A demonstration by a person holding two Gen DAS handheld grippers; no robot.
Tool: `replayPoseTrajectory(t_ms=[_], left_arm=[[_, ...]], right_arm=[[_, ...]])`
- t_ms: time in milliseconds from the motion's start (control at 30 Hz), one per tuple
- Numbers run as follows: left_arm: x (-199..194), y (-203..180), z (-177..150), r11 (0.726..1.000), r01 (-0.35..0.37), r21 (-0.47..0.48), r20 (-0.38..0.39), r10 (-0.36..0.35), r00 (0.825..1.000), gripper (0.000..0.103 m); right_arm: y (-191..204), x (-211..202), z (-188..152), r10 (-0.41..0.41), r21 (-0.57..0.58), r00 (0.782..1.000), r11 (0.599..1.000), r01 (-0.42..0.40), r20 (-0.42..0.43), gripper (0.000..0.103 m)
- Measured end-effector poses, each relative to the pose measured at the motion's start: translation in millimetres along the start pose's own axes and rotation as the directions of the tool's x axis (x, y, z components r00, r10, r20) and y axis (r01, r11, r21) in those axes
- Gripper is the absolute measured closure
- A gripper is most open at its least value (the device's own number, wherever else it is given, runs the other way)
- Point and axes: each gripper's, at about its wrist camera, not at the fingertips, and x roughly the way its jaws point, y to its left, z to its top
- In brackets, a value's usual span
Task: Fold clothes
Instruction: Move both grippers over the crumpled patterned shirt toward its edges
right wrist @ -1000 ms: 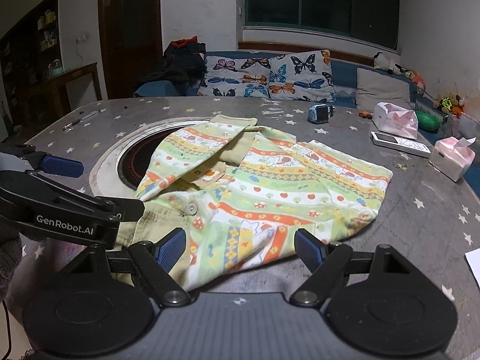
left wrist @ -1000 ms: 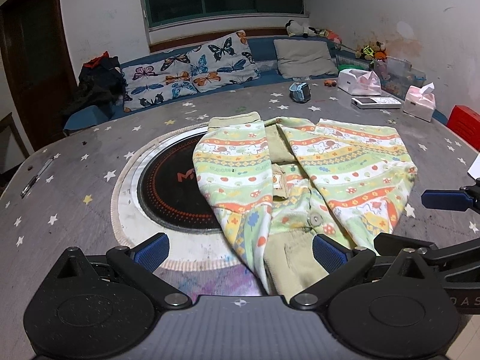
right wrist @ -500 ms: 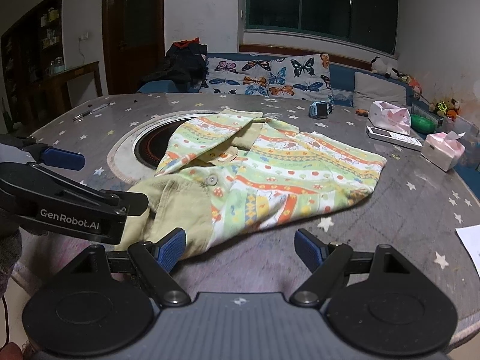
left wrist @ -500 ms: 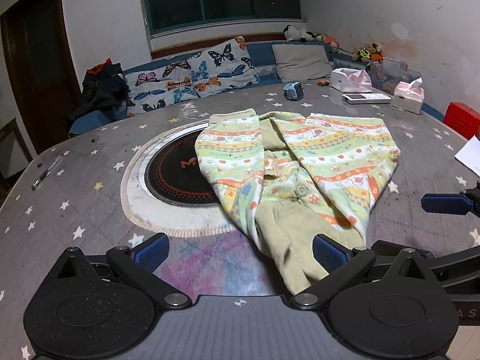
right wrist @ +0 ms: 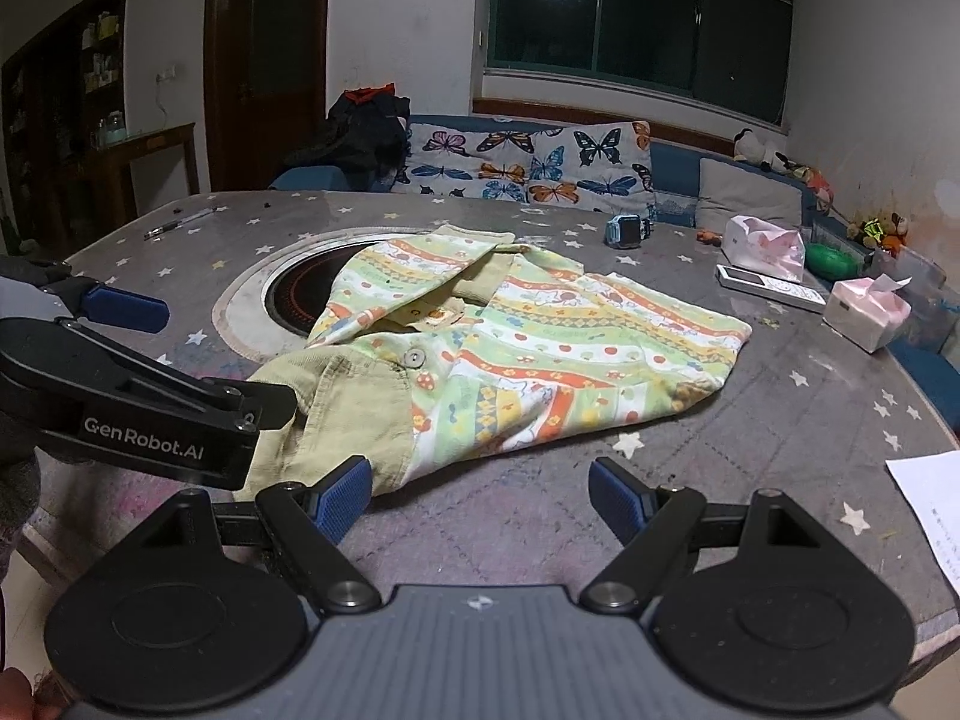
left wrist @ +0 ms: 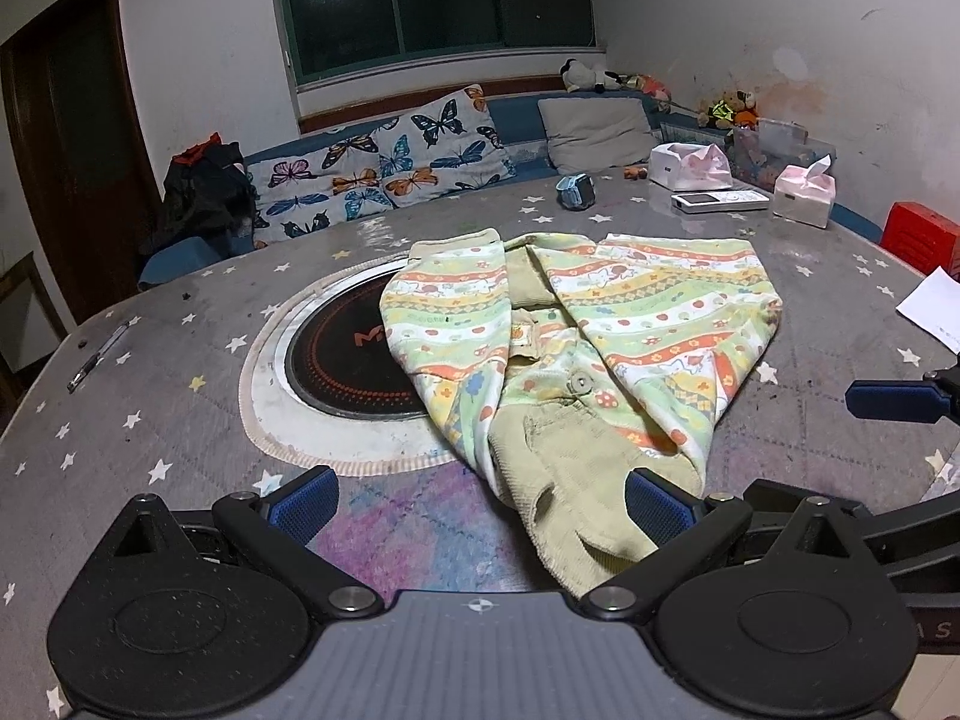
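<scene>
the patterned garment point(left wrist: 576, 348) is laid half folded on the starred worktop point(left wrist: 180, 420), partly over the round black insert point(left wrist: 342, 360). the left claw point(left wrist: 480, 504) and the right claw point(right wrist: 480, 498) are held wide, nothing gripped.

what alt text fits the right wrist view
A striped child's shirt lies partly folded on a grey star-print table, over a round black hob. The open right tool sits before it, the left tool beside it.
</scene>
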Motion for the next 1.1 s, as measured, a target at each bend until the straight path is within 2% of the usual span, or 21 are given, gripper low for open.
replayPoseTrajectory(t_ms=[300, 600, 800, 1100], left_arm=[[12.1, 6.0, 19.0, 1.000, -0.002, -0.006, 0.003, 0.002, 1.000, 0.000], [39.6, 19.9, 43.1, 1.000, 0.003, -0.024, -0.015, -0.004, 1.000, 0.001], [66.8, 22.1, 59.2, 1.000, 0.014, -0.015, -0.037, -0.014, 0.999, 0.008], [107.0, 20.1, 77.2, 1.000, 0.025, -0.002, -0.092, -0.025, 0.995, 0.018]], right_arm=[[-8.2, 16.8, 17.0, 0.011, 0.007, 1.000, 1.000, -0.010, -0.012, 0.022], [-20.4, 51.2, 44.3, 0.023, 0.015, 0.999, 1.000, -0.022, -0.027, 0.032], [-34.5, 83.6, 64.8, 0.023, 0.034, 0.998, 0.999, -0.021, -0.052, 0.039], [-49.8, 122.7, 84.4, 0.007, 0.034, 0.997, 0.999, -0.004, -0.083, 0.041]])
